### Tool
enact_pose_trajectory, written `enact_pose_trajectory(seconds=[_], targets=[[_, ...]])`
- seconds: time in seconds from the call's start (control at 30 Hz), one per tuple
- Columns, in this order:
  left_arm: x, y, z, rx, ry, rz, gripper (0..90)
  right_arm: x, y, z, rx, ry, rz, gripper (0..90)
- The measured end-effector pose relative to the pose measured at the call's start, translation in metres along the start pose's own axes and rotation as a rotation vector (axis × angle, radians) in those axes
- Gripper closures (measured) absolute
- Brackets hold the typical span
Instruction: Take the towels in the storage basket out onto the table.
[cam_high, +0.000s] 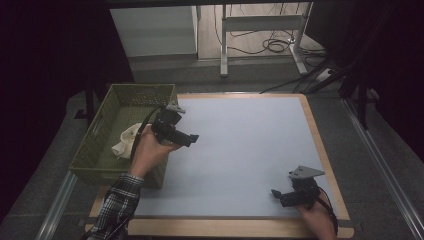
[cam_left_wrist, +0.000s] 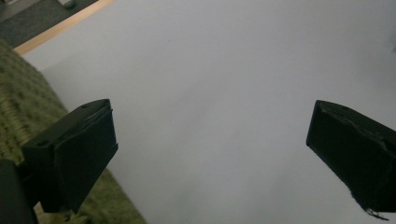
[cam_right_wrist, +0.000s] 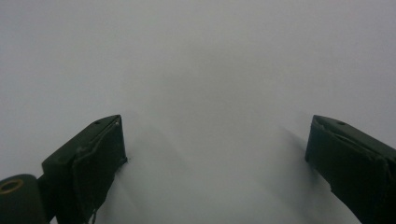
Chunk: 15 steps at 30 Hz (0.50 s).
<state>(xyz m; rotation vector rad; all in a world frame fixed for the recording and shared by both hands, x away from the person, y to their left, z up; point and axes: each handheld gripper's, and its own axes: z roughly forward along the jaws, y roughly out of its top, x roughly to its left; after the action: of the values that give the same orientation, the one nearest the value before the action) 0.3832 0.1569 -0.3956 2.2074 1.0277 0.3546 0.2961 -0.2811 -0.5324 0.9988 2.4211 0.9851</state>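
Both pairs of jaws stand wide apart with nothing between them. The left gripper (cam_high: 192, 138) is held above the table just beside the basket (cam_high: 102, 127), its jaws pointing toward the middle of the table; in its own view the woven green wall (cam_left_wrist: 23, 107) runs along the left and bare mat lies ahead. The right gripper (cam_high: 276, 194) rests low near the near right corner, jaws pointing left along the near edge, with plain mat in front of it in its own view.

The cloth (cam_high: 126, 141), pale and crumpled, lies inside the basket against the wall nearest the left hand (cam_high: 150, 150). The cloth seems to be the work in hand, though whether it is to come out or has been put away cannot be told. If it is to come out, the left gripper would have to turn back over the rim, come down from above with the jaws kept wide, and pinch a raised fold, not the basket's bottom. The lattice wall could snag a jaw tip, so a steep approach looks safer.

The table (cam_high: 320, 150) is wooden-edged, covered by a pale blue-grey mat (cam_high: 240, 150), with the basket over its left edge. Beyond the far edge are grey floor, a white cabinet, metal desk legs and loose cables; the room is dark at both sides.
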Motion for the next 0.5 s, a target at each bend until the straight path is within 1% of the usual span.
enact_pose_trajectory(seconds=[0.03,0.07,0.2,0.33,0.5], targets=[[0.003,-0.001,-0.001,0.002,0.005,-0.007,2.1,0.0,0.0,0.0,0.0,0.0,0.0,5.0],[0.007,-0.002,-0.002,0.006,0.011,-0.004,2.1,0.0,0.0,0.0,0.0,0.0,0.0,5.0],[0.018,-0.005,-0.004,0.003,0.031,-0.023,2.6,0.0,0.0,0.0,0.0,0.0,0.0,5.0],[0.031,-0.01,-0.006,0.0,0.047,-0.052,3.3,0.0,0.0,0.0,0.0,0.0,0.0,5.0],[0.047,-0.017,-0.011,-0.001,0.079,-0.081,4.4,0.0,0.0,0.0,0.0,0.0,0.0,4.9]])
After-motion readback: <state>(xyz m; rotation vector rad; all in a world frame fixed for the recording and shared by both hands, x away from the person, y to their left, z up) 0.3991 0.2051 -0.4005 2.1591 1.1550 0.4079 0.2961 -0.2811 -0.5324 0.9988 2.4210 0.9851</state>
